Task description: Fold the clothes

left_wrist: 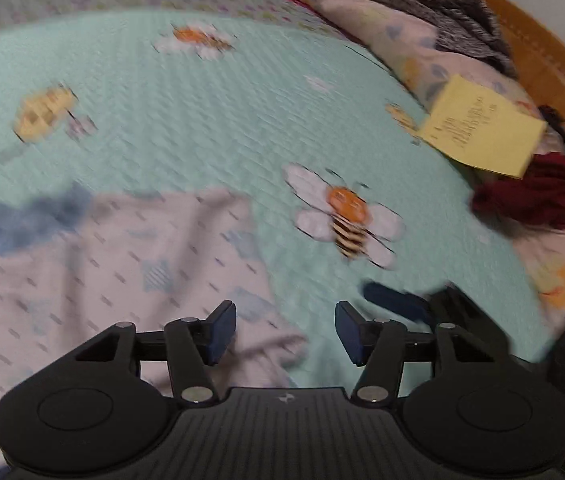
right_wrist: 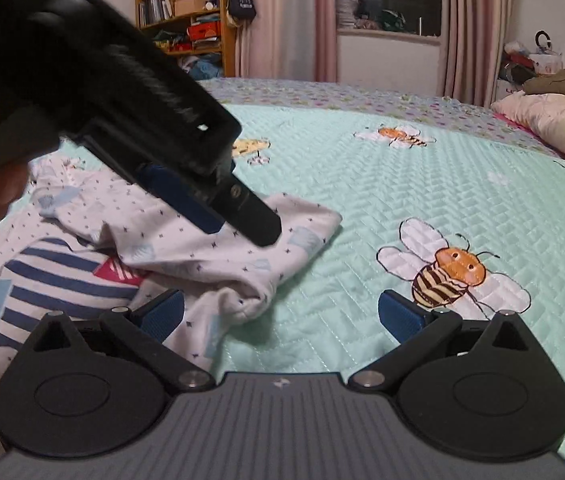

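On the bed (right_wrist: pixel 362 184), both of your grippers hang over a crumpled white garment (right_wrist: pixel 210 248) with small dark stars, and neither has hold of it. Your right gripper (right_wrist: pixel 280 312) has its fingers spread wide and empty, with the garment's bunched hem lying between them toward the left finger (right_wrist: pixel 162 312), and the bee print (right_wrist: pixel 450 276) just beyond the right finger. Your left gripper (left_wrist: pixel 285 332) is also parted and empty in its own blurred view; the cloth lies under and beyond its left finger (left_wrist: pixel 222 332), bare quilt beyond its right. Seen from the right wrist, the left gripper (right_wrist: pixel 242 216) points down at the top of the heap, close over it; whether it touches cannot be told. The garment is not flat: a layer is thrown back over itself, a striped patch (right_wrist: pixel 54 276) shows to the left of your right fingers, and a blue collar (left_wrist: pixel 26 216) lies far beyond your left ones. The risks are plain from here. Close on the bunched hem and you will likely pinch several layers at once, so that a pull drags the whole heap instead of opening one edge. A deep pinch could also catch the quilt beneath. The two grippers sit near each other over the same cloth, so a hasty reach could knock them together. Motion blur on the left suggests speed, which makes a missed edge more likely. The yellow note (left_wrist: pixel 482 128), well beyond your left gripper's right finger, is clear of all this.
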### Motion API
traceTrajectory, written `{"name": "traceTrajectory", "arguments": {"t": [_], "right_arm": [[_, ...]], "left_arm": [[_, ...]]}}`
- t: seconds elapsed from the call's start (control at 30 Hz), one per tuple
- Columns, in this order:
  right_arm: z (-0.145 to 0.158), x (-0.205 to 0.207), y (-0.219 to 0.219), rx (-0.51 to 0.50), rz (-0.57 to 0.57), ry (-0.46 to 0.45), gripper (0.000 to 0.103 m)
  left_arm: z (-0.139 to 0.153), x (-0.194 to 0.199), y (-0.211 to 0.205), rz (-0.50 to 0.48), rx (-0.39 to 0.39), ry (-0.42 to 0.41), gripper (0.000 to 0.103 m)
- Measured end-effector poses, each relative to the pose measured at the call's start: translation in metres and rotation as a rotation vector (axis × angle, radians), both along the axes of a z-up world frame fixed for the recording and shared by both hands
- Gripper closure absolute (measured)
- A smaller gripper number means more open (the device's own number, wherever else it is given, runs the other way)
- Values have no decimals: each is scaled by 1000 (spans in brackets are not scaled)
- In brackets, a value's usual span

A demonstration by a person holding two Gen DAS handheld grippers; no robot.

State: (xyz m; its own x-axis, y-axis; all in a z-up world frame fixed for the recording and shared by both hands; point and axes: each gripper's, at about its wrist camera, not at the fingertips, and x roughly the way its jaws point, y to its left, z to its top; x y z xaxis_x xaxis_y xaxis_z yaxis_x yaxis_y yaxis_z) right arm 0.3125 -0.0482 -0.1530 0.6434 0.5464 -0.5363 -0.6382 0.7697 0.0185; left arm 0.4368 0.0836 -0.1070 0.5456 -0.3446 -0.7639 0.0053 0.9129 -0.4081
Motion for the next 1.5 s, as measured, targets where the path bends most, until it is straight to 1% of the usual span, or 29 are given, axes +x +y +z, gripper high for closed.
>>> {"name": "traceTrajectory", "arguments": {"t": [0.1,0.17,0.3,0.37,0.4,0.43,0.47,0.5,0.53,0.63,0.67,0.7,0.77,0.8,0.83,0.87,1.0,1.13,1.2,1.27,1.33,1.43,1.5], "right_arm": [[-8,6,2,-2,-41,14,0],[-13,11,9,-7,-47,17,0],[-15,2,22,-84,-61,-98,0],[-16,-3,28,-123,-67,-160,0],[-17,-6,31,-143,-71,-191,0],[-17,-9,34,-163,-74,-222,0],[-18,-11,38,-183,-77,-253,0],[-18,-14,41,-203,-80,-284,0],[-19,-16,44,-223,-83,-315,0],[-23,-25,56,-300,-65,-399,1],[-25,-27,60,-317,-40,-409,4],[-27,-28,61,-321,-11,-400,9],[-28,-29,63,-314,39,-359,61],[-28,-28,63,-302,56,-332,72],[-28,-28,64,-304,60,-325,86],[-29,-28,65,-314,58,-324,89],[-28,-35,64,-327,66,-341,92],[-28,-54,59,-361,119,-397,96],[-29,-63,57,-379,149,-418,97],[-29,-75,54,-397,188,-427,98],[-29,-84,51,-406,222,-428,100],[-28,-95,46,-403,273,-421,100],[-28,-97,42,-401,308,-390,102]], "left_arm": [[-9,-4,0,-58,-103,26,45],[-13,-5,-1,-74,-132,31,45],[-13,-6,7,-67,-232,26,45],[-7,-10,15,-24,-230,-13,41],[-3,-10,20,5,-216,-34,33],[0,-10,24,38,-182,-46,25],[3,-10,28,70,-148,-57,22],[3,-8,31,94,-119,-56,21],[1,-5,35,102,-113,-46,21],[-8,5,41,100,-123,-13,21],[-11,9,42,97,-122,-6,21],[-11,13,42,94,-122,-1,21],[-12,22,42,86,-124,4,21],[-12,26,41,82,-124,4,21],[-14,31,41,86,-118,7,21],[-15,35,40,91,-115,11,21],[-23,54,38,116,-99,43,21],[-38,71,35,117,-62,104,21],[-43,76,34,126,-50,116,21],[-43,80,31,125,-32,112,21],[-43,82,28,123,-25,112,17],[-44,83,22,110,0,104,14],[-44,84,20,106,5,98,11]]}}
